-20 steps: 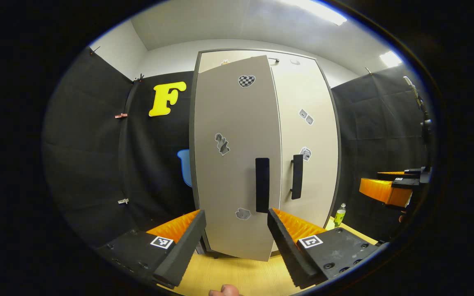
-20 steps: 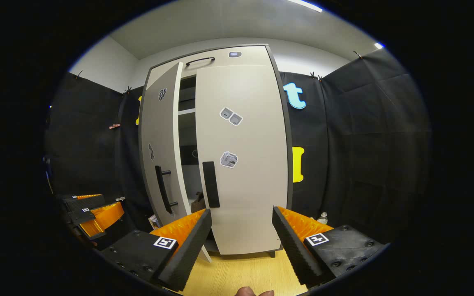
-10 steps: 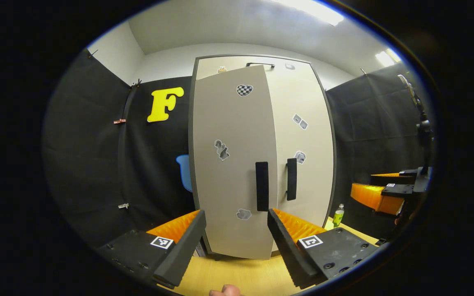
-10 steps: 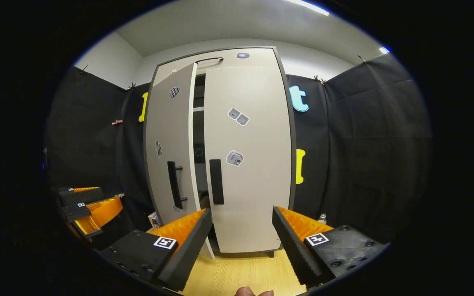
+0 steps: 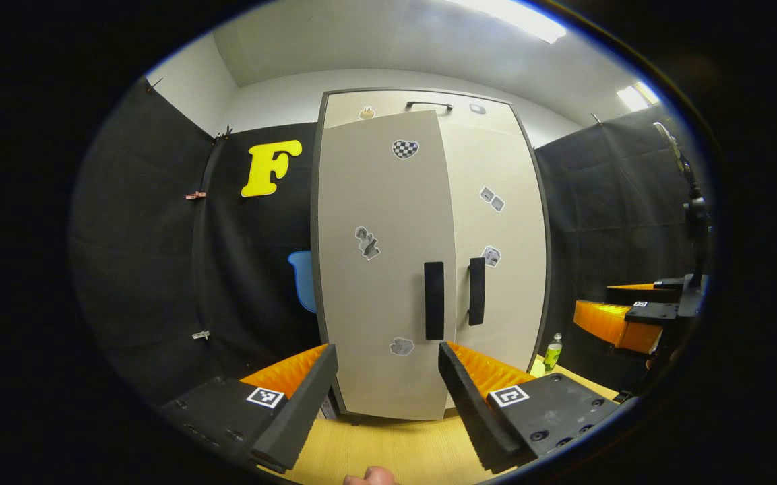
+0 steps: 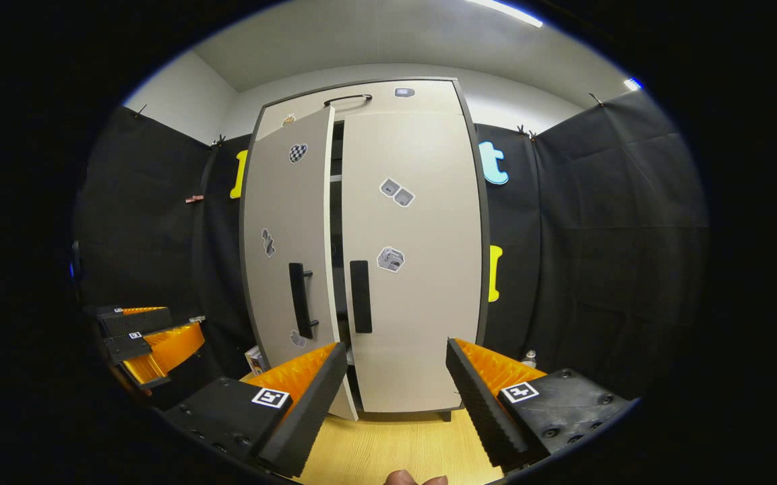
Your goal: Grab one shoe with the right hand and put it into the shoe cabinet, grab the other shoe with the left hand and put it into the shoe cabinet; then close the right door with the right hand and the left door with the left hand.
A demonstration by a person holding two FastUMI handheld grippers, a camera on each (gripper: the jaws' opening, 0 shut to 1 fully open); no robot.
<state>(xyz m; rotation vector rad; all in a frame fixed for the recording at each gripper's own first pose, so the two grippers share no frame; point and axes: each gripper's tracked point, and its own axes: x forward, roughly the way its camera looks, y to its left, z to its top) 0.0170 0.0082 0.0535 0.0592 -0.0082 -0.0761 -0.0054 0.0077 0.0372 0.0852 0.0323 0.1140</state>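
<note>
A light wooden floor (image 6: 395, 441) is seen beneath the tall shoe cabinet (image 6: 368, 101). Its right door (image 6: 415, 269) is shut flush, while the left door (image 6: 287, 269) is left slightly ajar (a dark gap shows between them). The left gripper (image 5: 388, 387) and the right gripper (image 6: 395, 387) are held spread wide, grasping nothing, back from the doors.

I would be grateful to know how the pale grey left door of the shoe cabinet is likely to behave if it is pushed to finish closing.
The pale grey left door looks like a stiff flat panel, so it should swing as one piece rather than flex. It stands slightly ajar beside the shut right door, so a light push probably suffices. Its black bar handle protrudes; pushing the flat face seems safer.
</note>
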